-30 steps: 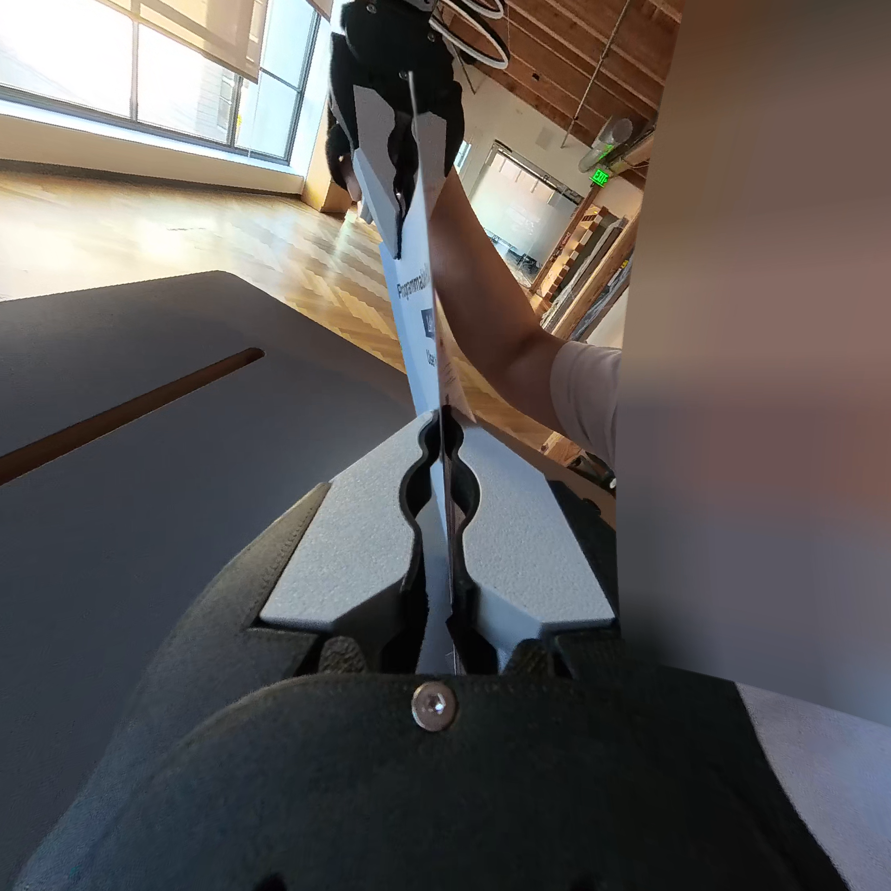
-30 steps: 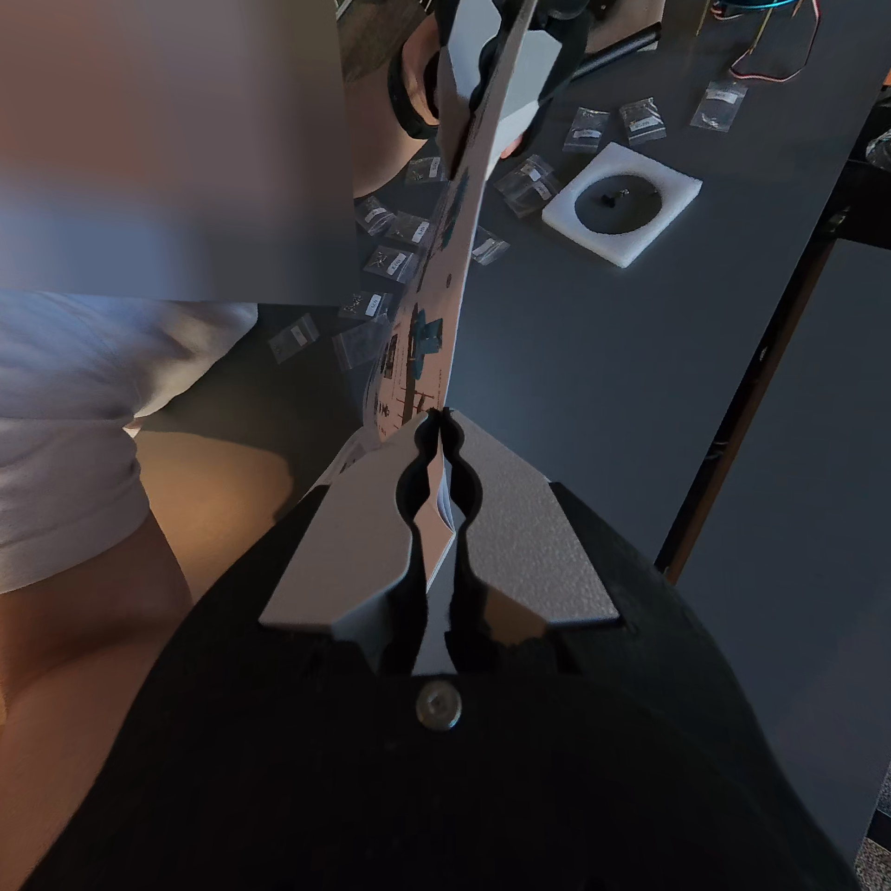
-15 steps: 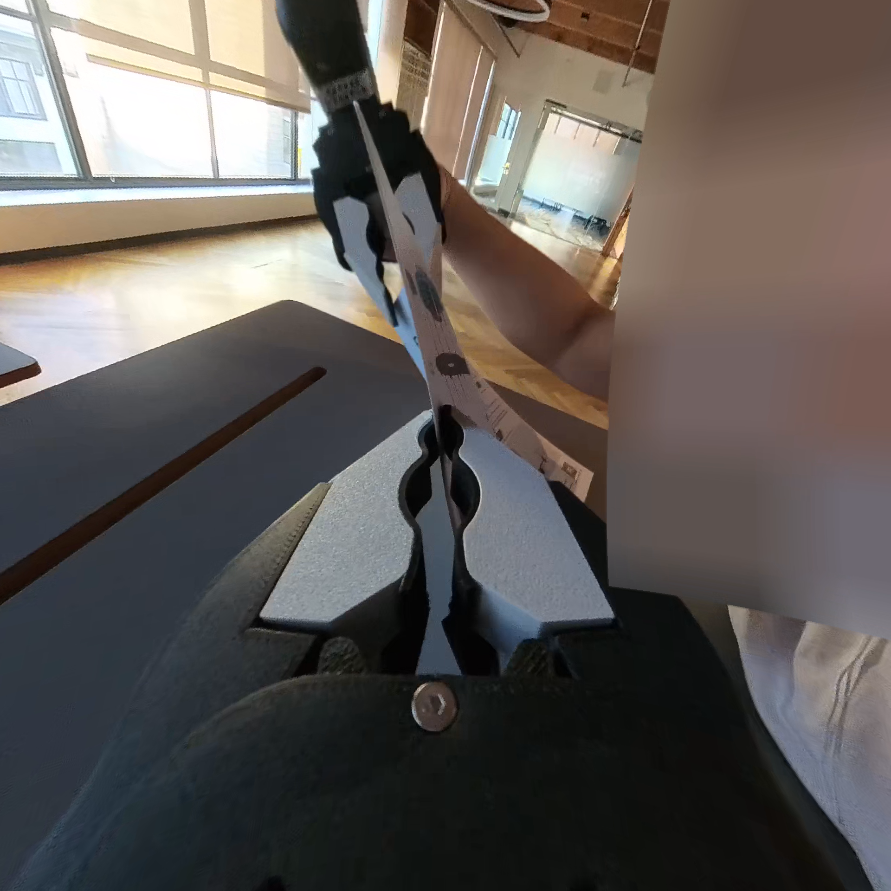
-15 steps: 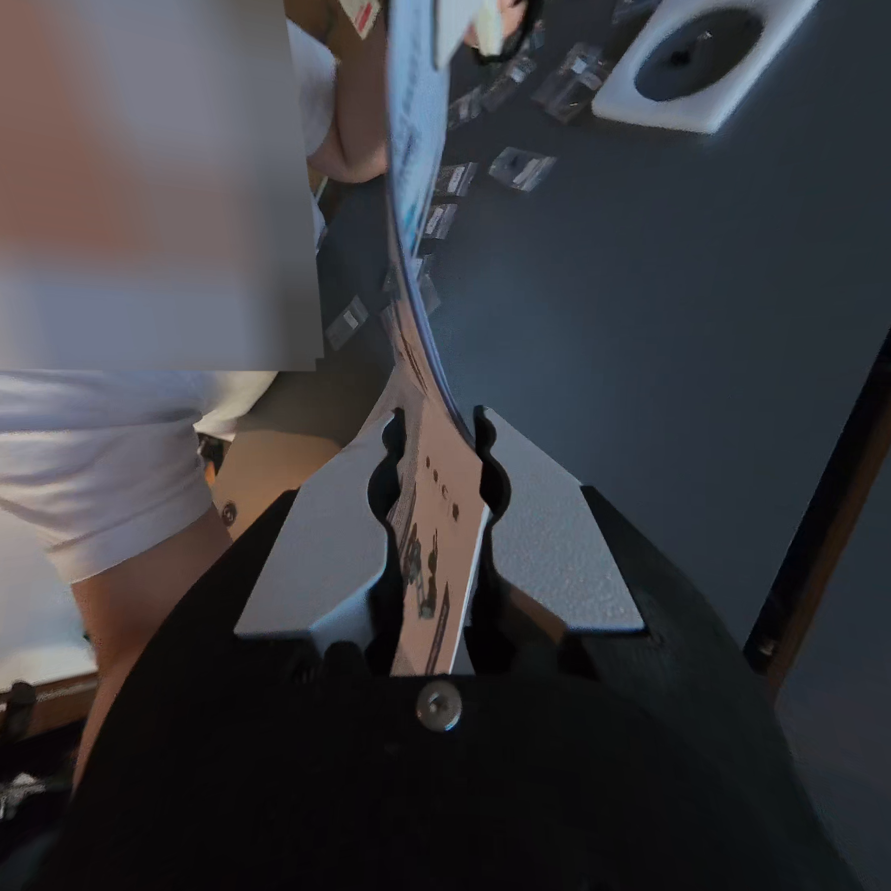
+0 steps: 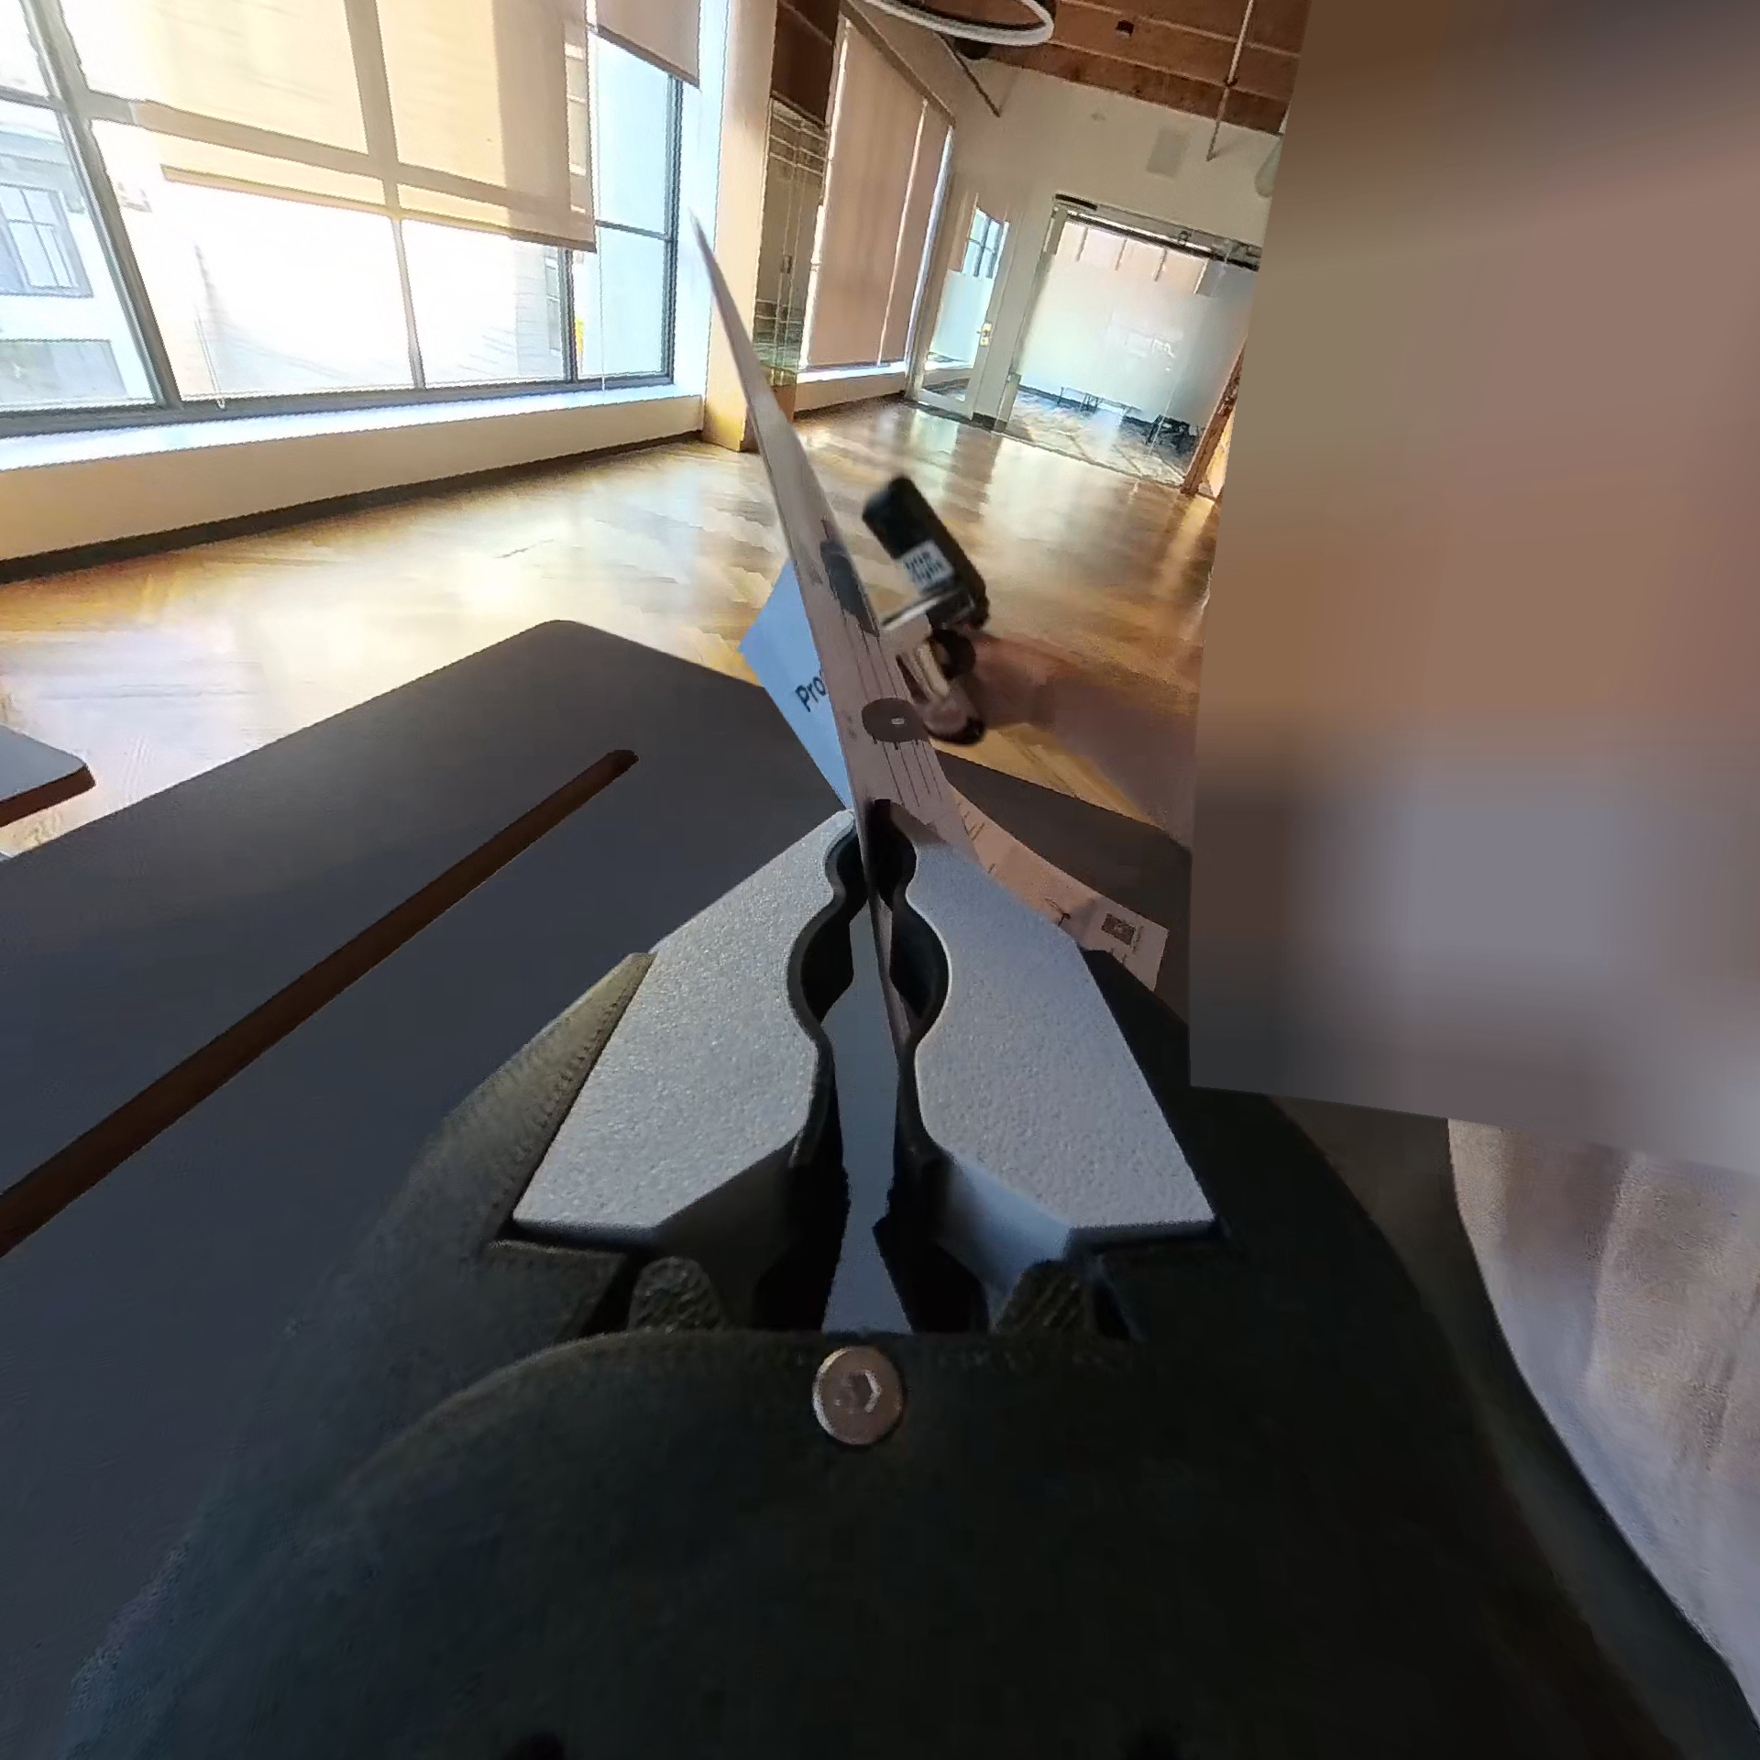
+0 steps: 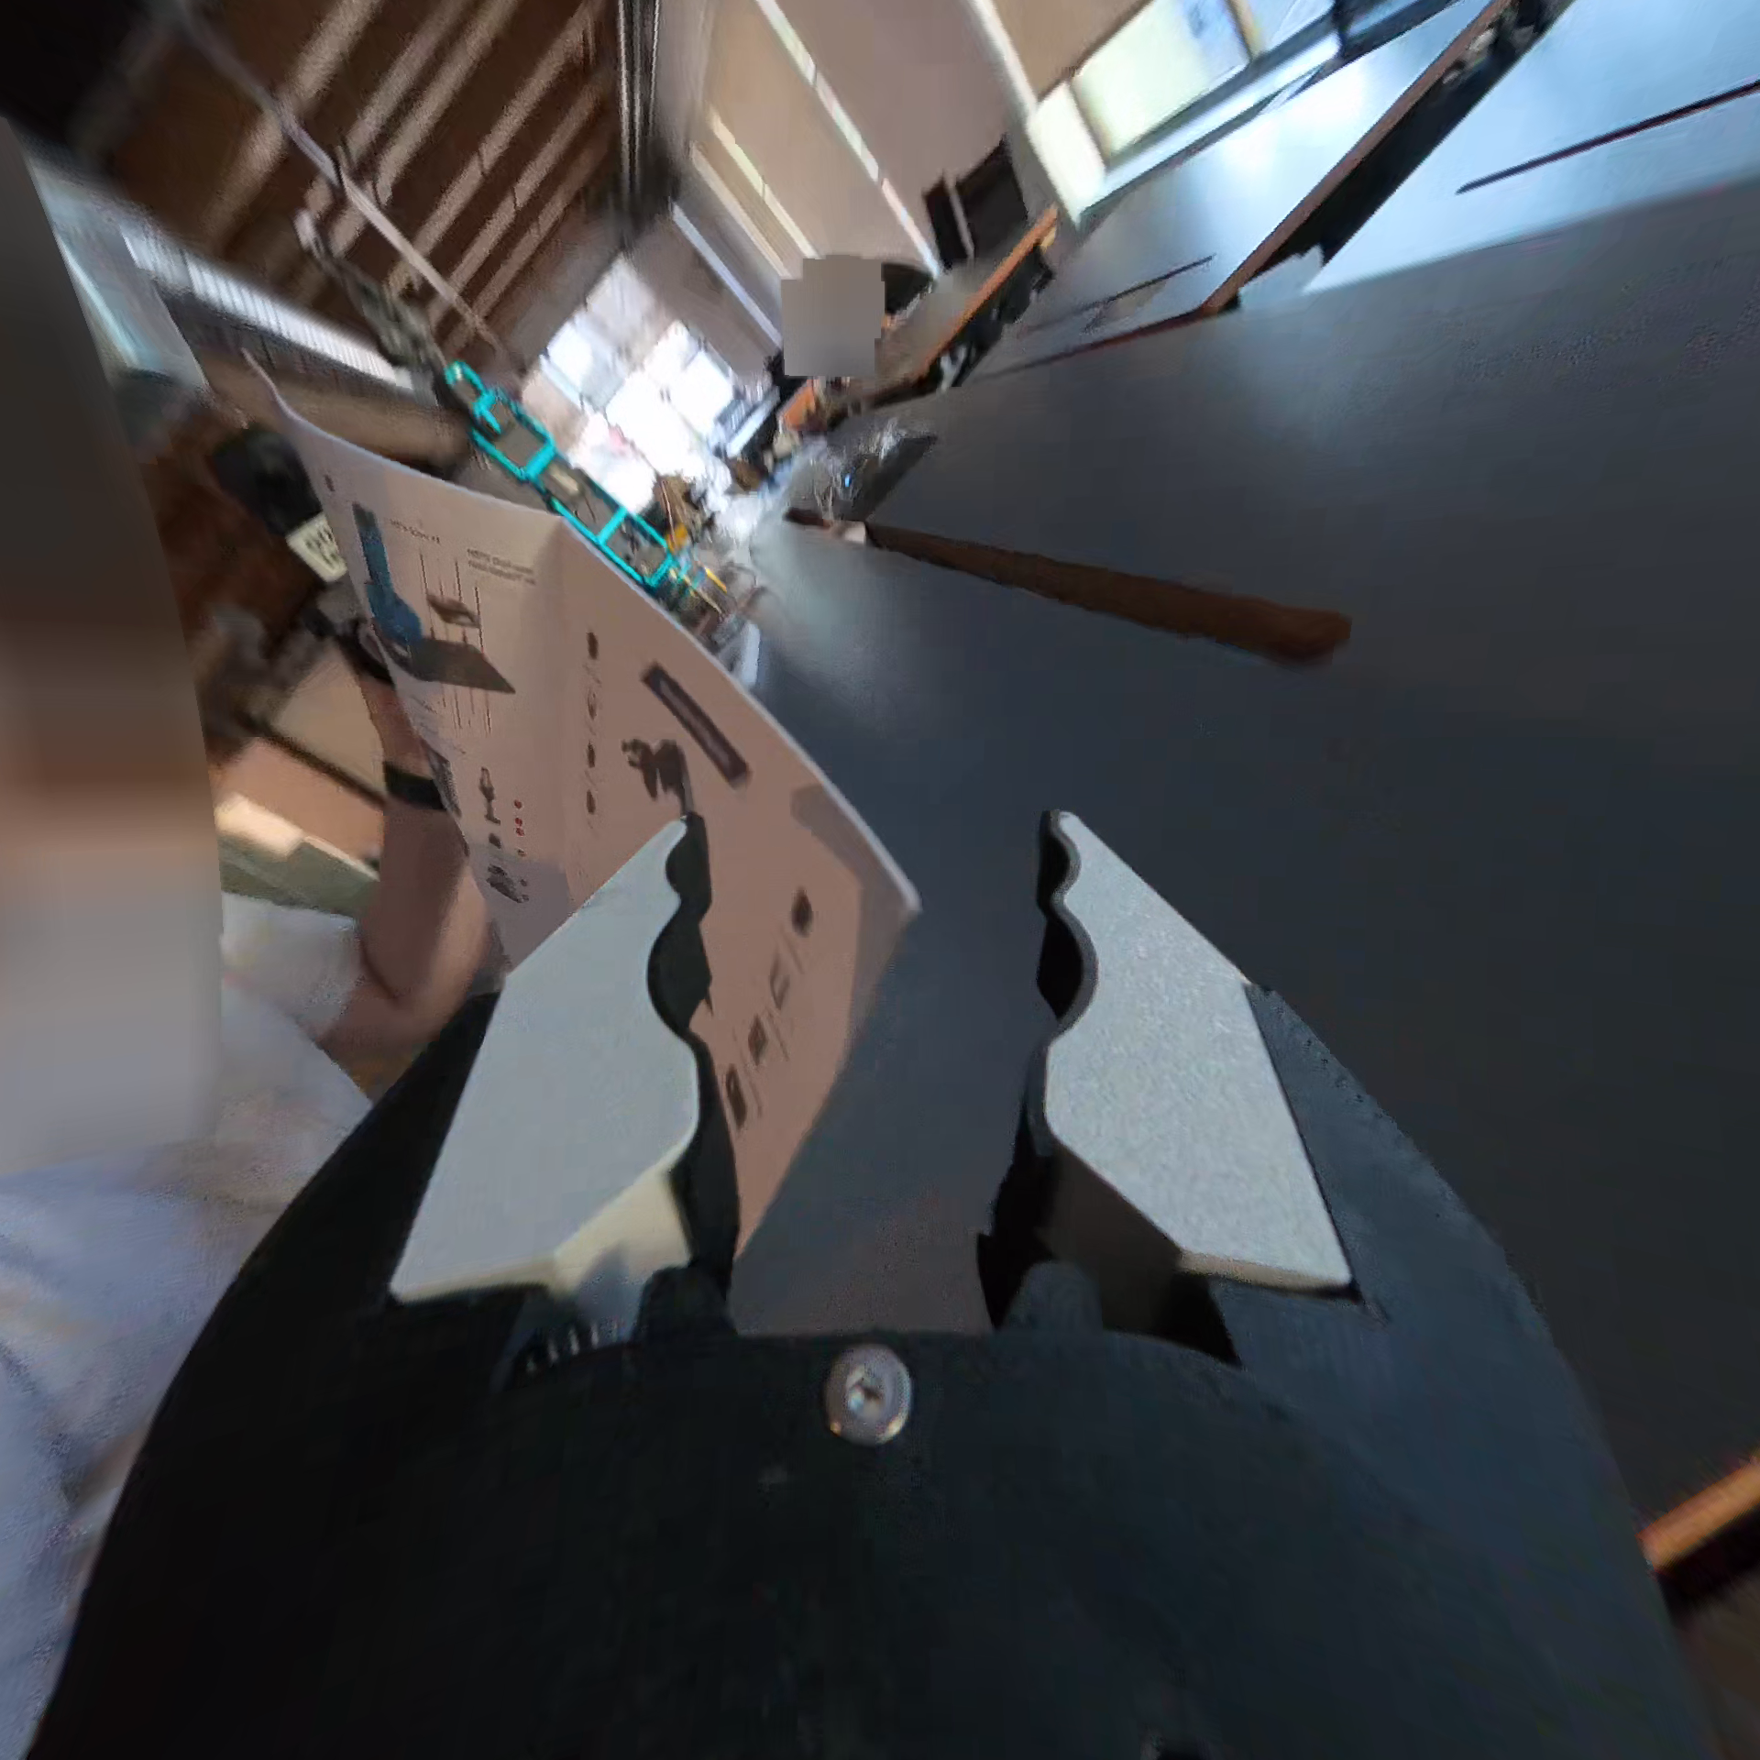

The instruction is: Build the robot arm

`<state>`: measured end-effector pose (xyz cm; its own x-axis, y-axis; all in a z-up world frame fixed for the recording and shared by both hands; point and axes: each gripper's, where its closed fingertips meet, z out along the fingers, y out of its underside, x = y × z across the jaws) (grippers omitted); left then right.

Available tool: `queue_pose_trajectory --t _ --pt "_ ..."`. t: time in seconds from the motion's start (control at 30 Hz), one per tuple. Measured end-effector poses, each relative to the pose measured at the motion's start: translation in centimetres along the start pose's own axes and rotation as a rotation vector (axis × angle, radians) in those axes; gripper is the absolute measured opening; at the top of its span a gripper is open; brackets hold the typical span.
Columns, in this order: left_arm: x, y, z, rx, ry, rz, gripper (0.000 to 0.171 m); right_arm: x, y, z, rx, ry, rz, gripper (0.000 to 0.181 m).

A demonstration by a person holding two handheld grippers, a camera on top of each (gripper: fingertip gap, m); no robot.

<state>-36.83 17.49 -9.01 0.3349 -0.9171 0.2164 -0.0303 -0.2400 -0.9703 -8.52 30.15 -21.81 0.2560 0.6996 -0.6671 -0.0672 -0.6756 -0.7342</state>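
Observation:
My left gripper (image 5: 881, 829) is shut on a printed paper leaflet (image 5: 857, 667). The leaflet stands edge-on and rises up and to the left from the fingertips. The black body of my right gripper (image 5: 919, 557) shows just behind the sheet. In the right wrist view my right gripper (image 6: 867, 824) is open, its jaws wide apart. The leaflet (image 6: 619, 743) curves along its left finger (image 6: 590, 1029), and one corner reaches into the gap unclamped. A dark blob (image 6: 267, 486) at the sheet's far end may be the left gripper.
A dark grey table (image 5: 286, 905) with a long brown slot (image 5: 333, 971) lies below; it also shows in the right wrist view (image 6: 1381, 810). A person's arm (image 6: 419, 905) and white clothing (image 5: 1619, 1381) are close by. Wood floor (image 5: 381, 571), windows and more dark tables (image 6: 1571, 105) lie beyond. The left gripper's tips are roughly 35 centimeters from the right gripper's.
My right gripper has opened, let go of the leaflet and swung round beside it. My left gripper stays shut on the sheet.

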Motion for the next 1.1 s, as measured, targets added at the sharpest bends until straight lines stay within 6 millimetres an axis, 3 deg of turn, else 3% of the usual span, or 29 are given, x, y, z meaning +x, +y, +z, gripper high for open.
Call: queue_pose_trajectory --t 0.1,0.17,0.3,0.4,0.5,0.6,0.67,0.73,0.8,0.9,1.0,1.1 --pt "0.3 -0.1 0.2 0.006 0.010 0.011 0.000 0.4 4.7 -0.9 -0.081 0.038 0.136 0.082" --pt "0.4 -0.1 0.4 0.013 0.024 -0.004 0.000 -2.0 5.4 -0.8 -0.073 -0.076 0.171 0.074" --pt "-0.1 0.1 0.7 0.027 0.025 -0.069 0.000 -6.2 7.1 -0.9 -0.109 -0.288 0.255 0.000" --pt "-0.5 -0.5 0.4 0.088 0.053 -0.179 0.000 -9.3 4.0 -1.5 0.033 -0.413 0.247 0.000" --pt "-0.6 -2.0 -0.6 0.182 0.096 -0.273 0.000 -13.2 -0.3 -4.4 0.203 -0.584 0.128 0.000" --pt "0.7 -2.8 -0.4 0.201 0.130 -0.283 0.000 -14.4 -0.9 -6.2 0.271 -0.646 0.035 0.000" --pt "1.5 -3.1 0.4 0.188 0.115 -0.284 0.000 -14.1 -0.1 -6.7 0.287 -0.704 0.049 0.000" --pt "2.4 -3.8 1.3 0.171 0.126 -0.288 0.000 -12.4 0.9 -6.7 0.268 -0.696 0.110 0.000" --pt "3.2 -4.4 2.2 0.133 0.119 -0.274 0.000 -10.8 0.8 -7.3 0.304 -0.670 0.154 0.000" --pt "3.9 -4.7 3.5 0.079 0.077 -0.247 0.000 -9.9 0.7 -7.8 0.309 -0.593 0.124 0.000" --pt "2.1 -2.8 4.5 -0.013 -0.064 -0.231 0.000 -7.8 2.5 -8.2 0.248 -0.413 0.155 0.000" --pt "-0.1 1.2 5.4 -0.107 -0.142 -0.290 0.000 -7.3 4.0 -8.6 0.231 -0.311 0.207 0.000"
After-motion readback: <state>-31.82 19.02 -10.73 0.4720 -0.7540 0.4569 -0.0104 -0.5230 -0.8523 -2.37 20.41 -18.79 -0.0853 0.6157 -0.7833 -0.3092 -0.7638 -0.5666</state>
